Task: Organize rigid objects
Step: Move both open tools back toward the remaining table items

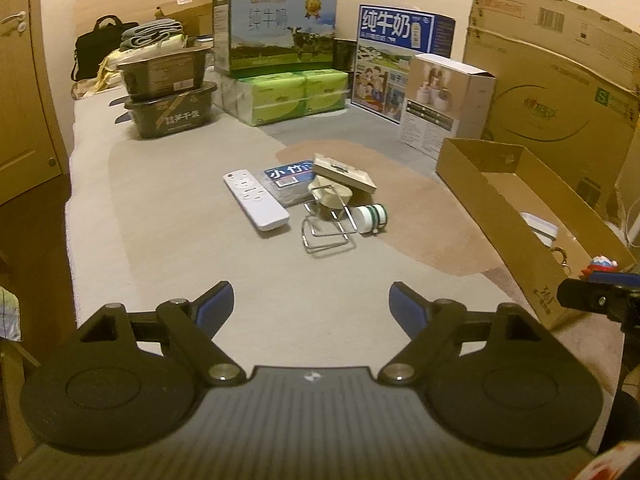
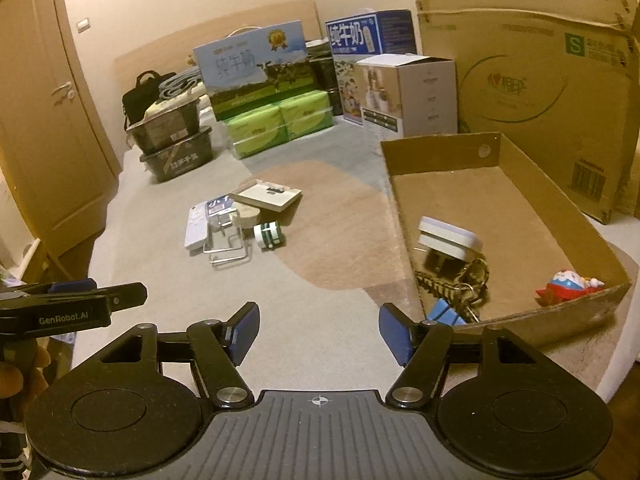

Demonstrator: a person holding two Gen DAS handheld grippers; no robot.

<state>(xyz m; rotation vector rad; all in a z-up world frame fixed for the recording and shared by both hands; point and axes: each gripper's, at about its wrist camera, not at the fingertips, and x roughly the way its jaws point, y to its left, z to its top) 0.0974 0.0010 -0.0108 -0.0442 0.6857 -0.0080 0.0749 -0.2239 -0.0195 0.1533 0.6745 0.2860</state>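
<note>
A small pile lies mid-bed: a white remote (image 1: pixel 256 200), a blue packet (image 1: pixel 286 180), a flat beige box (image 1: pixel 344 172), a wire rack (image 1: pixel 328 228) and a white-and-green jar (image 1: pixel 372 218). To the right is a shallow cardboard tray (image 2: pixel 440 152) holding a white plug adapter (image 2: pixel 448 240), a braided keychain (image 2: pixel 452 280), a red-and-blue toy (image 2: pixel 568 284) and a blue clip (image 2: pixel 444 312). My left gripper (image 1: pixel 312 296) is open and empty, well short of the pile. My right gripper (image 2: pixel 318 316) is open and empty by the tray's near-left corner.
Two stacked black tubs (image 1: pixel 168 92), green tissue packs (image 1: pixel 296 96), milk cartons (image 1: pixel 276 28), a white product box (image 1: pixel 444 100) and large cardboard boxes (image 1: pixel 560 80) line the back and right. A wooden door (image 2: pixel 48 120) stands left. The bed edge drops off on the left.
</note>
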